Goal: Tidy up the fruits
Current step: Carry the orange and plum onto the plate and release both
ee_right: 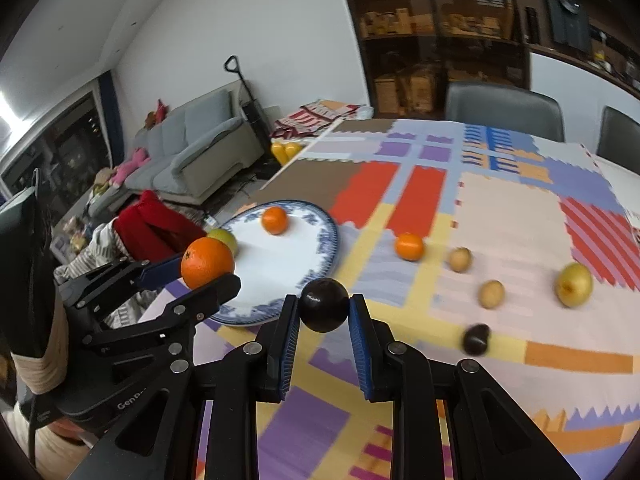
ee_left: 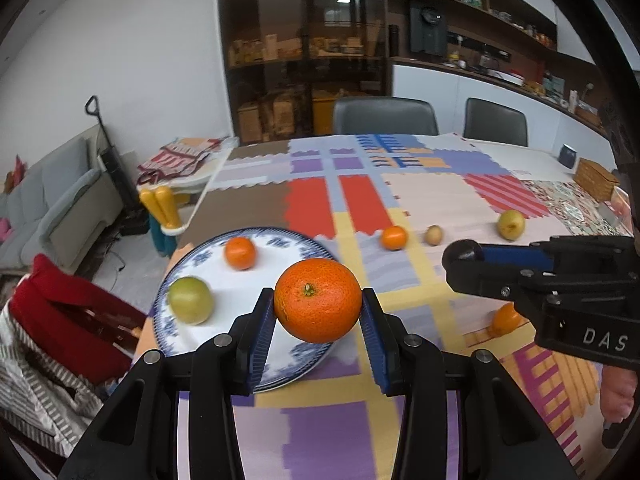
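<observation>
From the left wrist view, the left gripper point(ee_left: 318, 312) is closed on a large orange point(ee_left: 318, 300), one blue pad on each side of the fruit, stem end facing the camera; the orange hangs above the near rim of the blue-and-white plate point(ee_left: 280, 240). On the plate lie a small orange point(ee_left: 240, 253) toward the far side and a green fruit point(ee_left: 190, 300) at the left. The plate sits at the left edge of the table point(ee_left: 420, 192), which carries a patchwork cloth. Loose on the cloth beyond the plate: another small orange point(ee_left: 394, 237), a small tan fruit point(ee_left: 433, 235) and a yellow-green fruit point(ee_left: 511, 224), in a rough row. One more orange fruit point(ee_left: 505, 319) shows partly behind the right gripper point(ee_left: 464, 254), which enters from the right edge with a dark round fruit at its tip. From the right wrist view, the right gripper point(ee_right: 324, 312) is shut tight on a dark plum point(ee_right: 324, 305), held above the cloth just beside the plate's near right rim point(ee_right: 330, 240). At left, the left gripper point(ee_right: 208, 276) with its large orange point(ee_right: 207, 263) is over the plate's left side. On the cloth: a small orange point(ee_right: 409, 246), two tan fruits point(ee_right: 460, 259) point(ee_right: 492, 294), a yellow-green fruit point(ee_right: 575, 284) and a second dark fruit point(ee_right: 476, 339), blurred.
</observation>
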A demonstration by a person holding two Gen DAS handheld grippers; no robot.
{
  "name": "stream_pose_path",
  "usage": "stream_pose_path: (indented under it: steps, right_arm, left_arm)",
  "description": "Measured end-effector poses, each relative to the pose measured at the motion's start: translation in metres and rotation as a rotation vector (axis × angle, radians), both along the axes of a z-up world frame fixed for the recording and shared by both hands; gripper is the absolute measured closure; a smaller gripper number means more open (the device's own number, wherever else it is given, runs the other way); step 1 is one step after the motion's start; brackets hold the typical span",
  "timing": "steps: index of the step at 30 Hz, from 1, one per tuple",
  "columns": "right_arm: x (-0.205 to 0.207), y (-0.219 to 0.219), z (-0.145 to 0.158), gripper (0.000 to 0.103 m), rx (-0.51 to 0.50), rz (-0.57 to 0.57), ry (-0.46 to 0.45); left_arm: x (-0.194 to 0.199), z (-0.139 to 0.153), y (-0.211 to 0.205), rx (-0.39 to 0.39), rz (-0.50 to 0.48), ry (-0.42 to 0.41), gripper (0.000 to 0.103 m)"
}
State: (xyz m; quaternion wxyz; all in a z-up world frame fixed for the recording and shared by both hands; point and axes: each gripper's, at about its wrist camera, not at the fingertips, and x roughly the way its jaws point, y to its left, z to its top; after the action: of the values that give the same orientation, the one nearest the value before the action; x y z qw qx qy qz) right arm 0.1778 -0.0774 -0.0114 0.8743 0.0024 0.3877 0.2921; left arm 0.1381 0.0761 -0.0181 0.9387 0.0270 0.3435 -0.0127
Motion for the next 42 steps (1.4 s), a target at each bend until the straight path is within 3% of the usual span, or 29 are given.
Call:
stream_pose_path:
  steps: [9, 19, 35, 37, 39, 42]
  right_arm:
    - [0.013, 0.054, -0.014, 0.077, -0.057, 0.089, 0.029]
    - [0.045, 0.104, -0.047, 0.077, -0.119, 0.141, 0.116]
    - [0.072, 0.131, -0.077, 0.076, -0.168, 0.137, 0.170]
    - [0.073, 0.132, -0.079, 0.074, -0.172, 0.141, 0.179]
    - [0.072, 0.130, -0.079, 0.065, -0.167, 0.137, 0.182]
    - [0.069, 0.124, -0.075, 0.062, -0.164, 0.120, 0.159]
  left_arm:
    - [0.003, -0.023, 0.044, -0.007, 0.080, 0.065, 0.062]
    - [0.023, -0.054, 0.070, -0.025, 0.103, 0.138, 0.062]
    - [0.043, -0.071, 0.082, -0.031, 0.103, 0.183, 0.061]
    - [0.041, -0.070, 0.082, -0.026, 0.108, 0.179, 0.055]
    - [0.038, -0.066, 0.081, -0.011, 0.118, 0.163, 0.046]
    - [0.034, -0.059, 0.081, 0.007, 0.130, 0.146, 0.043]
